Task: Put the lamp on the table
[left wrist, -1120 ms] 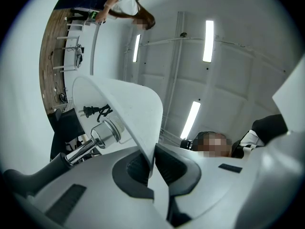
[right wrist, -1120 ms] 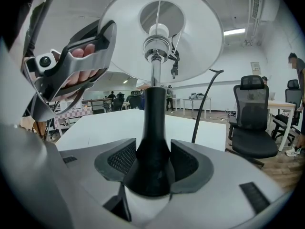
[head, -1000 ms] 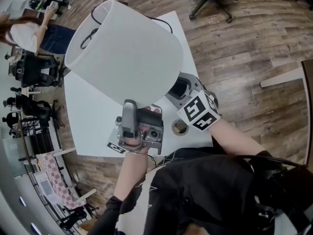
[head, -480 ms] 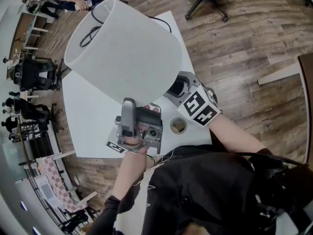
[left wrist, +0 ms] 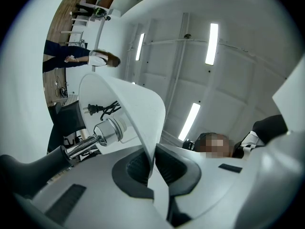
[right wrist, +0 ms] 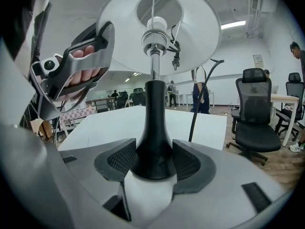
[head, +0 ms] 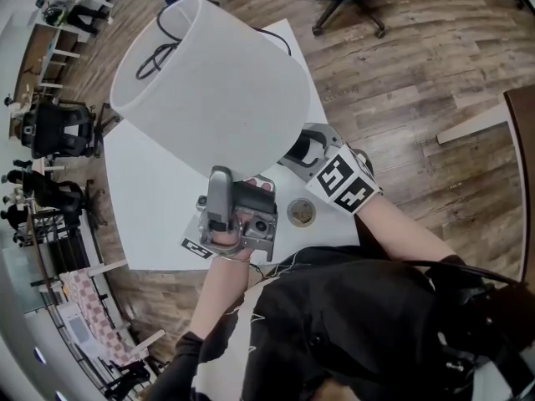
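White table (head: 159, 215) fills the middle of the head view, with wooden floor (head: 418, 82) around it and an office chair (right wrist: 255, 113) standing off to one side. Very little has moved over the last second. The lamp (head: 217, 90) hangs tilted above the table much as before, and its shade has drifted only slightly. The right gripper (right wrist: 152, 161) has edged a little, and a person in the background at the top left has walked out of sight. As I read it, this is a carry that has not yet become a set-down, since the lamp's foot is not resting on the table.

The left gripper (left wrist: 153, 161) has its jaws together on the thin rim of the shade (left wrist: 138, 113), with the wall of the shade pinched between the pads. The right gripper is clamped low on the black flared stem (right wrist: 152, 123), one pad on either side (the very foot of the lamp is hidden by the gripper's own body). From there the stem rises to the bulb socket (right wrist: 153, 35), the cord (right wrist: 200, 99) dangles beside it, and the tabletop lies beyond.

The lamp is thus held between the two grippers, at stem and rim, over the near part of the table. A small round thing (head: 301, 212) sits on the table just beside the right gripper. My guess is that the lamp wants righting and lowering clear of it.
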`<state>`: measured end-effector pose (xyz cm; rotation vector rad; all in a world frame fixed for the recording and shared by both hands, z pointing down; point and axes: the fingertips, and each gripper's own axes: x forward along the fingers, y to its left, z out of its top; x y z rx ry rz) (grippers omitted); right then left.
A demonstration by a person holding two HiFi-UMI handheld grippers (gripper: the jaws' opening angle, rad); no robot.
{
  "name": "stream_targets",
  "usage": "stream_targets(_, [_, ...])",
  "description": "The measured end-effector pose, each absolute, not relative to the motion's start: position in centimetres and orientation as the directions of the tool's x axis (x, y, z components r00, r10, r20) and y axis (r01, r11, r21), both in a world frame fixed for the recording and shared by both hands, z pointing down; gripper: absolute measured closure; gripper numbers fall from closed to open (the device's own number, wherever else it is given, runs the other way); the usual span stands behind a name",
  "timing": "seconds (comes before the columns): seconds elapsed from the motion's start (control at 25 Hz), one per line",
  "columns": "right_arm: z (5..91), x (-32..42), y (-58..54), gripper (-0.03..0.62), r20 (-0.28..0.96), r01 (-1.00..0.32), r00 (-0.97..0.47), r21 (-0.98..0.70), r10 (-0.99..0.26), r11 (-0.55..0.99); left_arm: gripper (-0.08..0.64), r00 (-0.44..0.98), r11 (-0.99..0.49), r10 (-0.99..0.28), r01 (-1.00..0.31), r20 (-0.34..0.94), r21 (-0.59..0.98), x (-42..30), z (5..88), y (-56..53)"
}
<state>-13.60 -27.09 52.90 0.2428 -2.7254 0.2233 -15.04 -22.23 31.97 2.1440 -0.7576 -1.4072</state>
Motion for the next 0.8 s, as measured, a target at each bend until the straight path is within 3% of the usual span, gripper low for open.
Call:
stream_targets(0.52, [53.5, -12.3, -26.9, 0.36, 0.44, -0.208, -0.887, -0.12, -0.136, 0.971, 0.545, 0.328, -0.747, -0.66, -0.198, -0.676, 0.634, -14.8, 31.9, -22.1])
stream_targets(0.8, [52.8, -10.6, -27.0, 0.45, 0.405, -0.253, -0.894, -0.104, -0.192, 0.962, 0.545, 0.337, -0.752, -0.655, -0.208, -0.676, 0.625, -14.2, 32.1, -21.8])
